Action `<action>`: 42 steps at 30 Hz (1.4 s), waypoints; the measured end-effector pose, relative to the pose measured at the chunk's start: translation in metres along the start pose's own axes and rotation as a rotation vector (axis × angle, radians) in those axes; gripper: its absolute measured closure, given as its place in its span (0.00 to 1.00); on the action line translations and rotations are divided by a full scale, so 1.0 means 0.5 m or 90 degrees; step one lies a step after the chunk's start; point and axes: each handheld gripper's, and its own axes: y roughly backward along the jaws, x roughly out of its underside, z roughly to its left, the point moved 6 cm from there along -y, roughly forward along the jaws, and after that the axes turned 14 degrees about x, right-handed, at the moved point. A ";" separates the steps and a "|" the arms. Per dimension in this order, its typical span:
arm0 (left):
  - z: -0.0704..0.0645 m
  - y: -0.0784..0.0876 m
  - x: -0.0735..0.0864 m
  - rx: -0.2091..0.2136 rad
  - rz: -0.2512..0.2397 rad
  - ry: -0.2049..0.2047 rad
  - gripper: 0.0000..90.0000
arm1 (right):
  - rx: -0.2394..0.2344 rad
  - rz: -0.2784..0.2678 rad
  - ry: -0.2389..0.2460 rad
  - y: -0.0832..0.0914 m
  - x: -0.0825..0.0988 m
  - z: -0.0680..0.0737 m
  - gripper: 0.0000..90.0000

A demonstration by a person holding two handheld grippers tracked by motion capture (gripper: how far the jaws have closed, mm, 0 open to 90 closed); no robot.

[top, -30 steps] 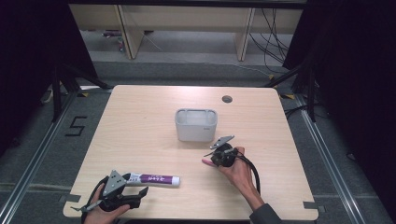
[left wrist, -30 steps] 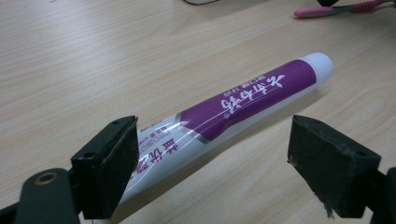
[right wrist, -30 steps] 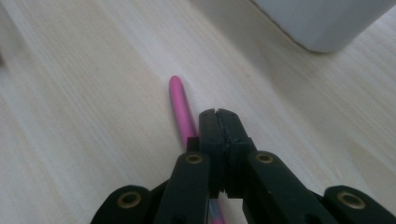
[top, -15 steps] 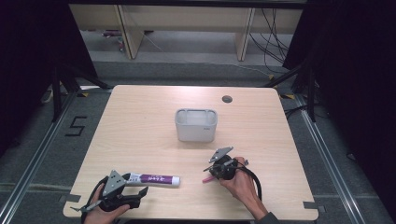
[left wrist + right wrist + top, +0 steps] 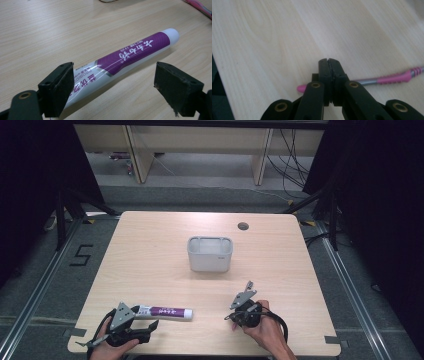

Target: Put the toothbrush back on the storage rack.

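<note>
A white and purple toothpaste tube (image 5: 165, 312) (image 5: 125, 60) lies on the wooden table (image 5: 150, 260) near its front left. My left gripper (image 5: 149, 322) (image 5: 115, 85) rests open by it, one black jaw on each side of the tube's crimped end, pads apart from it. At the front right, a hand holds my right gripper (image 5: 231, 317) (image 5: 328, 61) low over the table. Its jaws are shut, and a pink and grey toothbrush (image 5: 387, 79) crosses between them near their base, its pink end sticking out on the left. The toothbrush (image 5: 200, 7) also shows far off in the left gripper view.
A white rectangular container (image 5: 210, 254) stands at the table's middle, its inside not visible. A small round hole (image 5: 243, 226) sits near the far edge. The table's front edge runs close behind both hands. Cables (image 5: 285, 150) and bench legs are on the floor beyond.
My right gripper has moved toward the table's front edge, carrying the toothbrush with it. The left gripper and the toothpaste tube have stayed in place.
</note>
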 end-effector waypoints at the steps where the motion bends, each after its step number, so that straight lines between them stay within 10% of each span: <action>1: 0.000 0.000 0.000 0.000 0.000 0.000 0.18 | 0.004 -0.005 0.006 0.001 0.005 -0.001 1.00; 22: -0.001 -0.001 0.000 -0.001 0.001 0.001 0.18 | 0.038 0.014 -0.057 0.053 0.101 -0.051 0.99; 42: -0.002 -0.005 0.001 0.001 0.001 0.003 0.18 | 0.072 0.062 -0.058 0.024 0.025 -0.105 0.76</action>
